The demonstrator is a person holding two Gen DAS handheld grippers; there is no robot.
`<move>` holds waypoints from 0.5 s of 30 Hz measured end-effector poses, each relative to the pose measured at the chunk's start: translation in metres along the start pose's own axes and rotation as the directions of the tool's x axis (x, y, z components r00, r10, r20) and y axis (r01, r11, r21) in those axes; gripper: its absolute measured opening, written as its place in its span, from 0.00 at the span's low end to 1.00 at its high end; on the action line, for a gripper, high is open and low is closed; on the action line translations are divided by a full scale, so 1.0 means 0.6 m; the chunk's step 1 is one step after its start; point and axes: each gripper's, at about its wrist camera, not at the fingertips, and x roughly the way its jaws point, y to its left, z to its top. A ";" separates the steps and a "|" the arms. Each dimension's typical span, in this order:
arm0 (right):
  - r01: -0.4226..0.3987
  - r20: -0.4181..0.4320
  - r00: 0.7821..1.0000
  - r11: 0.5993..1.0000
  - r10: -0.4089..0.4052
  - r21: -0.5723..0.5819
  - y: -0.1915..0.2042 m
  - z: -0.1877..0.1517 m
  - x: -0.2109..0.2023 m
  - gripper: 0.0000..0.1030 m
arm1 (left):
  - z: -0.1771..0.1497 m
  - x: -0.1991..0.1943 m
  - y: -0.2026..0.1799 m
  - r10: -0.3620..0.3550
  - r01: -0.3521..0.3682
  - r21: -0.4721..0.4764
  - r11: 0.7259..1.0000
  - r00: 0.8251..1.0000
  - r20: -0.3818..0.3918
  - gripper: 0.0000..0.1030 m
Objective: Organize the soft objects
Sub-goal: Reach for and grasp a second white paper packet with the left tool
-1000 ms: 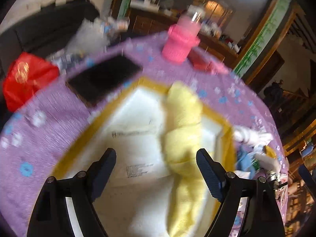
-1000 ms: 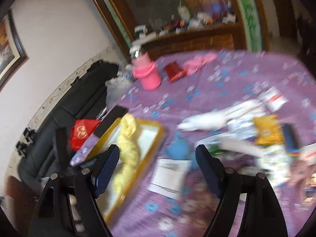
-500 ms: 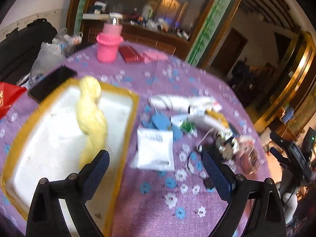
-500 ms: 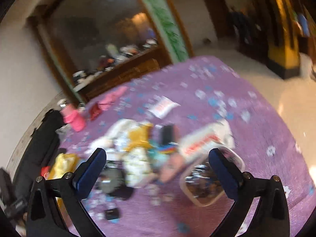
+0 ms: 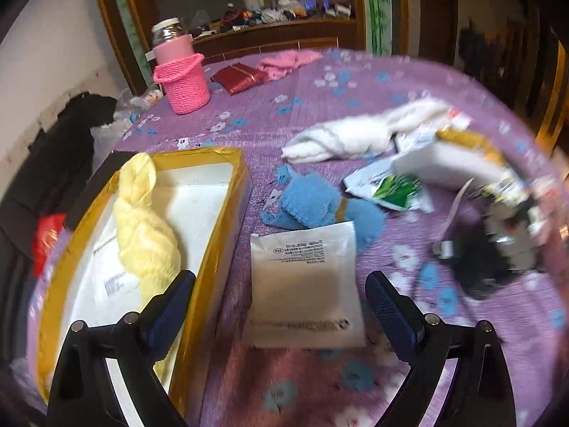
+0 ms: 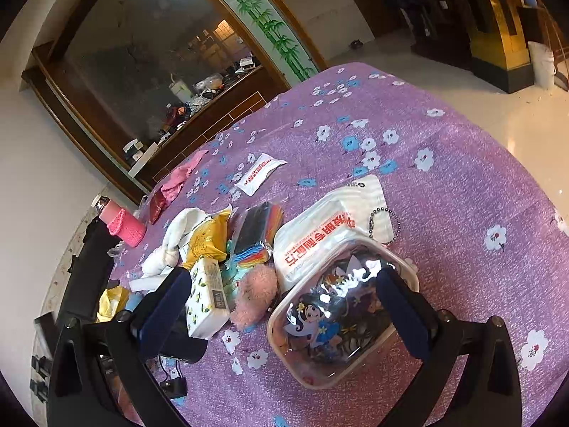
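Note:
A yellow towel [image 5: 142, 220] lies inside the gold-rimmed white box [image 5: 227, 227] at the left of the left wrist view. A blue cloth [image 5: 313, 203] and a white towel [image 5: 352, 135] lie on the purple cloth to its right. My left gripper [image 5: 281, 302] hangs open above a flat white packet [image 5: 306, 277], holding nothing. In the right wrist view a fluffy pink object [image 6: 254, 295] lies beside a clear cartoon pouch [image 6: 338, 316]. My right gripper [image 6: 284, 302] stands open over both, empty. The white towel [image 6: 174, 238] and a pink cloth [image 6: 177, 178] lie further back.
A pink knitted holder with a jar [image 5: 179, 78], a red wallet [image 5: 238, 78] and a pink cloth [image 5: 288, 62] sit at the far side. Tissue pack [image 6: 206, 295], yellow packet [image 6: 206, 238], coloured masks [image 6: 256, 231], white pouch [image 6: 327, 227] and a small sachet [image 6: 258, 174] crowd the middle.
Both grippers swung right across the table, the left from over the box to the white packet, the right from near the box to the pouch. Both sets of jaws stand wider.

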 end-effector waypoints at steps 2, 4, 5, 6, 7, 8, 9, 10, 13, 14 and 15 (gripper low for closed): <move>-0.008 -0.008 1.000 1.000 0.008 0.005 -0.001 -0.001 0.001 1.00 | 0.003 0.016 -0.001 0.021 -0.021 0.015 1.000 0.999 -0.027 0.95; -0.011 -0.012 1.000 1.000 0.011 0.004 0.000 -0.002 0.002 1.00 | 0.006 0.033 -0.001 0.030 -0.029 0.033 0.999 0.998 -0.057 0.96; -0.009 -0.013 1.000 1.000 0.009 0.001 0.002 -0.002 0.002 1.00 | 0.007 0.035 0.005 0.008 -0.006 0.027 1.000 0.999 -0.052 0.94; -0.006 -0.012 1.000 1.000 0.006 -0.002 0.003 -0.003 0.002 1.00 | 0.009 0.036 0.009 -0.018 0.019 0.019 1.000 0.998 -0.059 0.86; -0.003 -0.013 1.000 1.000 0.003 -0.005 0.003 -0.004 0.002 1.00 | 0.010 0.034 0.018 -0.028 0.028 0.000 1.000 0.998 -0.056 0.78; 0.000 -0.014 1.000 1.000 -0.001 -0.006 0.003 -0.004 0.003 1.00 | 0.011 0.031 0.027 -0.026 0.025 -0.020 0.999 0.999 -0.046 0.67; 0.005 -0.015 1.000 1.000 -0.005 -0.005 0.003 -0.005 0.004 1.00 | 0.012 0.027 0.038 -0.066 0.064 -0.052 0.997 0.997 -0.042 0.64; 0.009 -0.016 1.000 1.000 -0.009 -0.003 0.002 -0.005 0.005 1.00 | 0.011 0.023 0.049 -0.114 0.110 -0.086 0.990 0.993 -0.035 0.62; 0.022 -0.019 1.000 1.000 -0.022 0.000 0.000 -0.005 0.007 1.00 | 0.007 0.007 0.070 -0.186 0.184 -0.151 0.971 0.982 -0.003 0.58; 0.027 -0.017 0.999 1.000 -0.027 -0.002 0.001 -0.006 0.007 1.00 | 0.006 0.001 0.078 -0.204 0.204 -0.172 0.964 0.979 0.015 0.53; 0.032 -0.015 0.999 0.999 -0.032 -0.005 0.001 -0.006 0.007 1.00 | 0.005 -0.003 0.080 -0.223 0.225 -0.184 0.957 0.974 0.030 0.51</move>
